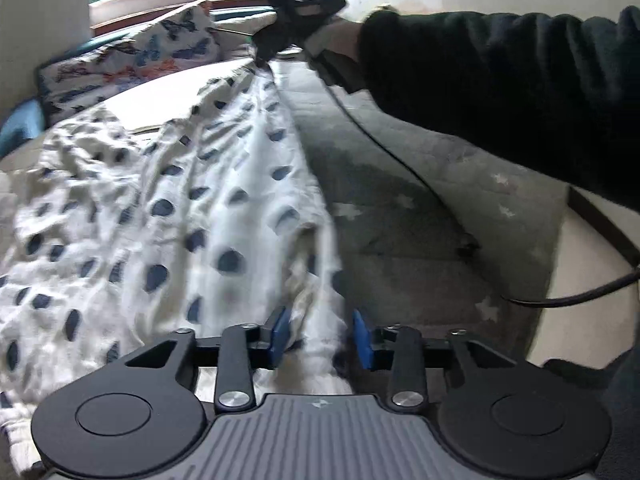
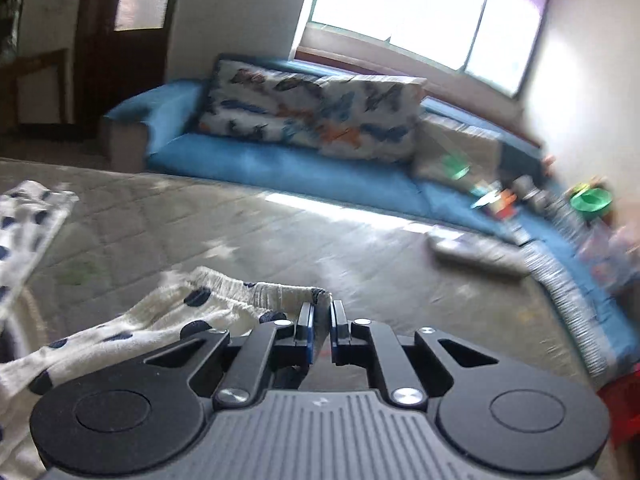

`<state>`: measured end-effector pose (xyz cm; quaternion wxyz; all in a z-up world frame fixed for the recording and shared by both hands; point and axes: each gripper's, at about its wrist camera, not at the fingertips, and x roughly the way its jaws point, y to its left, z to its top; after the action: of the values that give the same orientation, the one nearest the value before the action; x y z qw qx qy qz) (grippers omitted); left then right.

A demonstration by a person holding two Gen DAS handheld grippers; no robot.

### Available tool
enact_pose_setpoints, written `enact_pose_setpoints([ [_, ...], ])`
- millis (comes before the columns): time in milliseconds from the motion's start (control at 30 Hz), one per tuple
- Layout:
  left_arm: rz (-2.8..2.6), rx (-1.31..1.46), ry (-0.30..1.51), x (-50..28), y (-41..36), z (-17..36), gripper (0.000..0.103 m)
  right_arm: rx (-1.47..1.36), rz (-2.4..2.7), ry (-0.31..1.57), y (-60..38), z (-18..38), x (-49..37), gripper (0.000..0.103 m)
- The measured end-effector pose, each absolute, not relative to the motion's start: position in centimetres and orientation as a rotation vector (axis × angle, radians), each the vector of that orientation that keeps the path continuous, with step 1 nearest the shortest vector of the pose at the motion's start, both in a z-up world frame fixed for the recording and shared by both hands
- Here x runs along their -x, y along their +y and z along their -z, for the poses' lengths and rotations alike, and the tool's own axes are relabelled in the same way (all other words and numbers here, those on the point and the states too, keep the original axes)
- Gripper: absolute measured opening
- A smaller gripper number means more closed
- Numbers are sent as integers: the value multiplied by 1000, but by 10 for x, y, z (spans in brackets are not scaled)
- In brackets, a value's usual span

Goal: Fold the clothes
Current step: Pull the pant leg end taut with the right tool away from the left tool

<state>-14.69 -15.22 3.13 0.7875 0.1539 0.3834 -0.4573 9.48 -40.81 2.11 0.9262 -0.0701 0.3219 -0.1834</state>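
Your left gripper (image 1: 320, 336) has its blue pads either side of a bunched ridge of the white, navy-dotted garment (image 1: 168, 208), clamped on it. Your right gripper (image 2: 320, 328) is pinched on the garment's ribbed hem (image 2: 256, 292). Cloth stretched between both, draped over the grey quilted mattress (image 2: 280, 240). Blue sofa (image 2: 280, 168) with butterfly-print cushions (image 2: 312, 116) beyond, under the window (image 2: 400, 12).

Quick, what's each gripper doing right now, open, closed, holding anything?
Left gripper: clamped on a bunched fold of the white polka-dot garment.
Right gripper: closed, pinching the garment's elastic edge.
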Motion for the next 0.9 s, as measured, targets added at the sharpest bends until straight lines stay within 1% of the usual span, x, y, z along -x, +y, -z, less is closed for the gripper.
enact_pose_setpoints([
  [100,1021,-337,819,152,-159,-28,37,205,442,662,-411,-18,-95,7],
  [133,1032,-333,816,154,-161,-27,37,217,443,679,-413,-14,-96,10],
  [167,1043,-330,816,154,-162,-26,38,216,432,708,-414,-11,-98,16],
  [233,1059,-327,812,155,-164,-29,40,213,419,750,-417,-6,-100,19],
  [300,1065,-325,790,156,-161,-35,40,216,420,744,-416,-7,-95,28],
  [333,1066,-320,780,156,-157,-38,41,206,410,743,-416,-9,-92,35],
  [433,1040,-298,746,153,-142,-48,41,173,338,744,-410,-16,-76,37],
  [533,966,-290,718,145,-127,-55,41,156,234,747,-394,-23,-54,45],
  [600,899,-274,722,136,-115,-55,41,137,144,762,-379,-27,-39,46],
  [633,865,-265,725,131,-109,-56,41,121,88,774,-371,-28,-30,49],
  [767,701,-236,721,107,-84,-57,41,57,-151,845,-332,-29,12,50],
  [900,591,-218,725,84,-66,-55,41,62,-336,896,-297,-26,49,50],
])
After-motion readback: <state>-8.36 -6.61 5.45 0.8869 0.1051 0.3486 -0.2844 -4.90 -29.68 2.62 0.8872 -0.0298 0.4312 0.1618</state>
